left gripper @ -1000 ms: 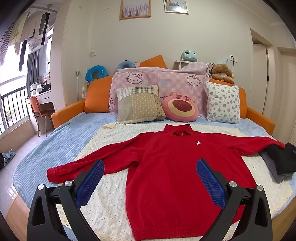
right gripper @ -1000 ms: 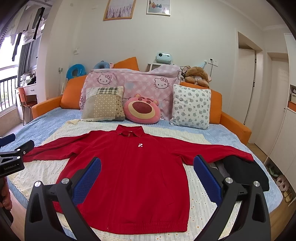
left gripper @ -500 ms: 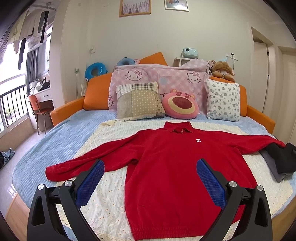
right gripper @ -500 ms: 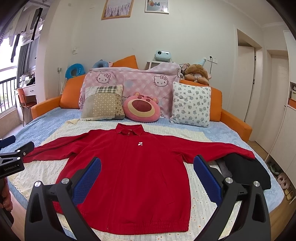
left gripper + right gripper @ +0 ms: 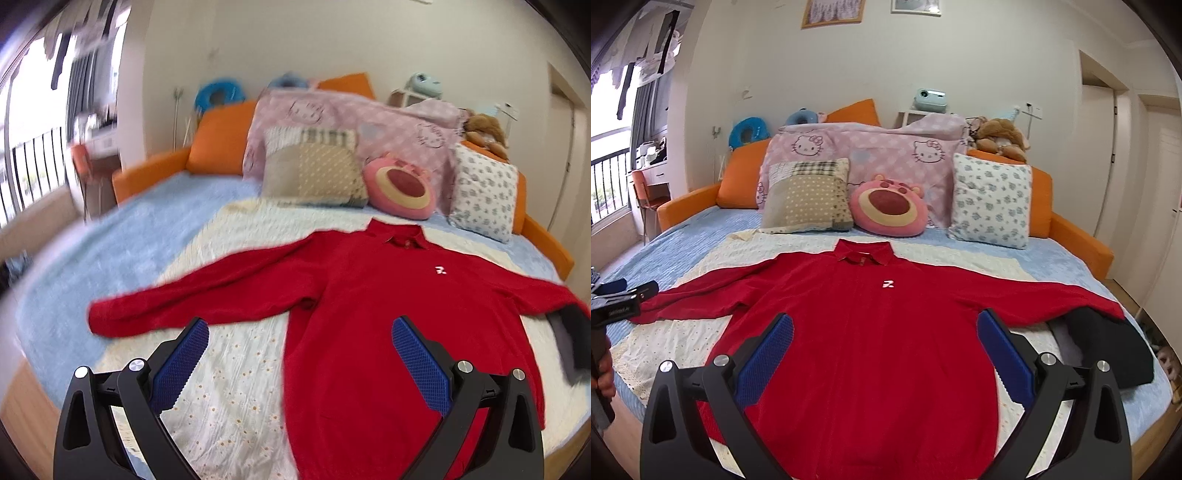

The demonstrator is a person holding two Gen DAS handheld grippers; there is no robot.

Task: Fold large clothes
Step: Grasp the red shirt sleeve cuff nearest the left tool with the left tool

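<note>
Change: left gripper [image 5: 300,363] has swung toward the sweater's left sleeve since half a second ago, so the sweater sits to the right in its view and the picture is blurred; the right wrist view is almost unchanged.
Sweater: red sweater [image 5: 864,332] lies flat, front up, on a cream dotted blanket [image 5: 665,343] over the blue bed [image 5: 701,229], collar toward the pillows, both sleeves spread out to the sides.
Left gripper pose: held above the near edge of the bed, pointing across it, tilted a little; its blue pads [image 5: 181,363] stand wide apart with nothing between them, one over the blanket below the sleeve, the other over the sweater's body.
Right gripper [image 5: 884,356] pose: level, above the sweater's lower half, aimed at the collar; jaws spread wide, holding nothing, clear of the cloth.
Side view: in the right wrist view the left gripper [image 5: 620,302] shows at the left edge, near the sleeve cuff, with the person's hand [image 5: 604,373] on its handle.
Nearby: dark garment [image 5: 1108,347] lies touching the right sleeve's end; pillows [image 5: 805,195] line the bed's far side.
</note>
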